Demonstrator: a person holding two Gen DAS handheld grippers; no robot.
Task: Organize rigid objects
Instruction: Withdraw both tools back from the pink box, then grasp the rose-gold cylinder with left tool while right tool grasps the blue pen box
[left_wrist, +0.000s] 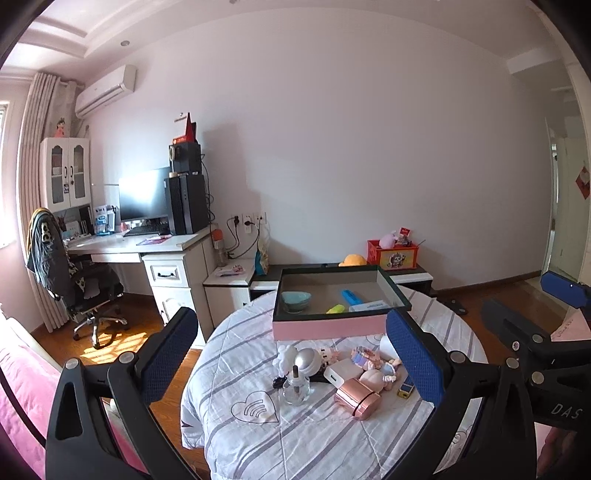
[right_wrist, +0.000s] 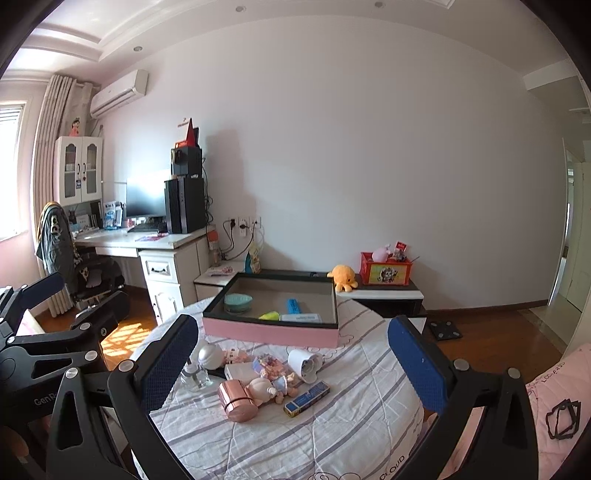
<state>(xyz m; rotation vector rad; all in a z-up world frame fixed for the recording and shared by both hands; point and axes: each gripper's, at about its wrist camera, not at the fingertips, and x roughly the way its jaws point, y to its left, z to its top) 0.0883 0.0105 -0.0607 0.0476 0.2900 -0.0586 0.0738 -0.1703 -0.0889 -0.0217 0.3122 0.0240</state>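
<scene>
In the left wrist view, the left gripper (left_wrist: 291, 354) hangs low in the frame with its blue-padded fingers (left_wrist: 413, 356) wide apart and empty, looking over the striped quilt of the bed (left_wrist: 258, 435). Between them sits a loose cluster: one glass bottle (left_wrist: 295, 386), one rose-gold cylinder (left_wrist: 356, 398), one white block (left_wrist: 341, 373), one silver ball (left_wrist: 308, 360) and one doll figure (left_wrist: 375, 378). Above centre stands the pink box (left_wrist: 328, 328), already holding one teal bowl (left_wrist: 295, 301), one blue bar (left_wrist: 352, 297), one yellow piece (left_wrist: 334, 309) and one white carton (left_wrist: 369, 306). In the right wrist view, the right gripper (right_wrist: 293, 356) is likewise spread open and empty; one white cup (right_wrist: 304, 363) lies tipped just right of the cluster, and one blue-and-yellow carton (right_wrist: 306, 398) lies lower centre. I judge the step to be choosing a piece: take an outlying one first, such as the carton, closing across its narrow sides, so neighbours are not knocked.
</scene>
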